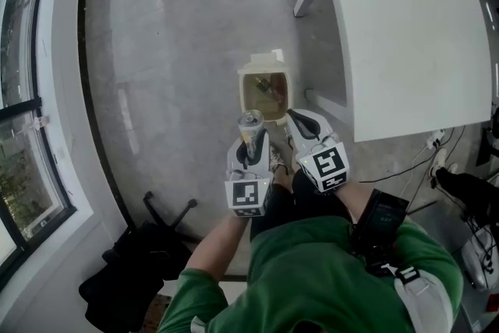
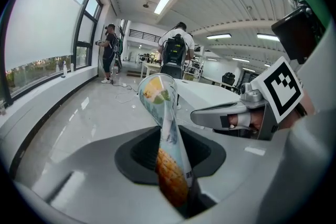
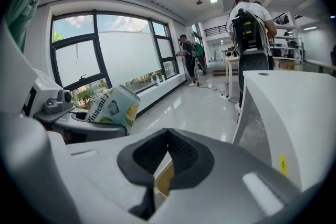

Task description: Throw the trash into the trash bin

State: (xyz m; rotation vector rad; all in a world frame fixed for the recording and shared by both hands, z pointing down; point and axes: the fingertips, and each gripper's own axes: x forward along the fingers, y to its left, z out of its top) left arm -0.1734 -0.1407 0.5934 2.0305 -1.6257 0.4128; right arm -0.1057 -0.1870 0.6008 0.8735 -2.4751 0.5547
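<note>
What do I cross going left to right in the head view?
Window → black bundle → left hand-held gripper holding a can → right hand-held gripper → white table.

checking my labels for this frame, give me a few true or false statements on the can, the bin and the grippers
1. The left gripper is closed on a drink can. True.
2. The can lies inside the trash bin. False: it is between the left gripper's jaws, short of the bin.
3. The trash bin stands on top of the white table. False: it stands on the floor beside the table.
4. The right gripper holds nothing. True: its jaws are together and empty.
5. The bin is open at the top, with some trash in it. True.
</note>
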